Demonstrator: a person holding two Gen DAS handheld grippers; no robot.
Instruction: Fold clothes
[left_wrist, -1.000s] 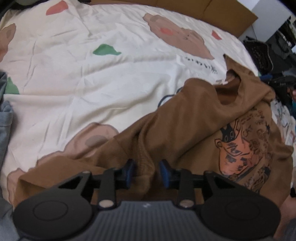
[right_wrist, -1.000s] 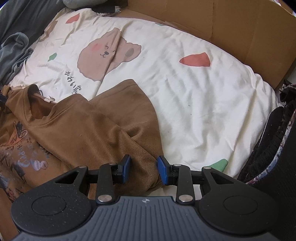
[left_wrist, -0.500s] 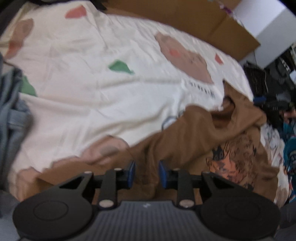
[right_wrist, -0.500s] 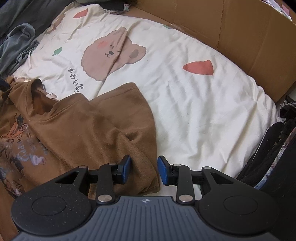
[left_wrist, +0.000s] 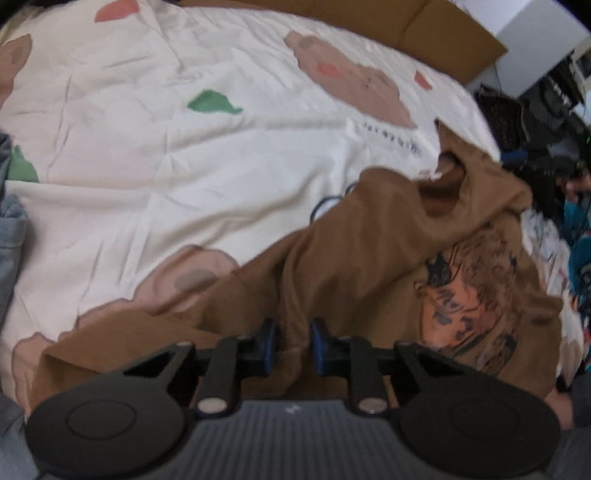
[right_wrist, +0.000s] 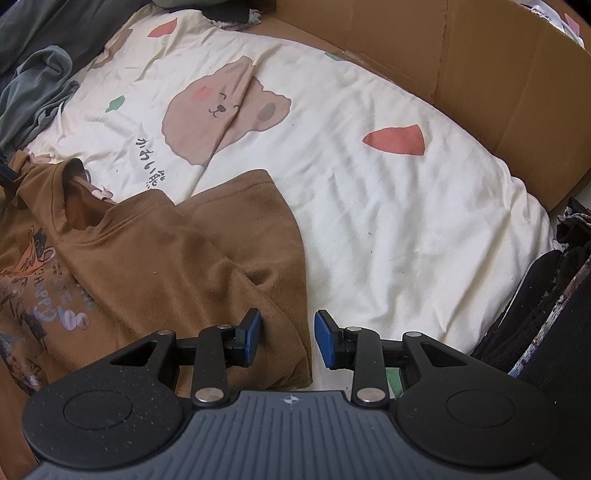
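Cream bedding (right_wrist: 388, 206) printed with bears and coloured patches covers the work surface, and a cardboard wall (right_wrist: 498, 85) stands along its far edge. On it lies a brown T-shirt (right_wrist: 177, 266), rumpled, its printed front facing up and one sleeve spread flat toward the middle of the bed. The shirt's lower part is cut off by the frame edge and by the gripper bodies in both views.

The right gripper (right_wrist: 287, 338) hovers over the sleeve's near corner with its blue pads well apart; cloth lies beneath the gap, and nothing is pinched. The left gripper (left_wrist: 293, 345) has its pads drawn closer together, with a raised ridge of the shirt (left_wrist: 369, 258) standing between them. That view is blurred, so whether the pads actually press the fold is hard to say; it looks like a loose grip at most.

Grey garments (right_wrist: 33, 96) are heaped at the far left of the right wrist view, half out of frame. Dark clutter (left_wrist: 546, 122) beyond the bed in the left wrist view is too smeared to identify.
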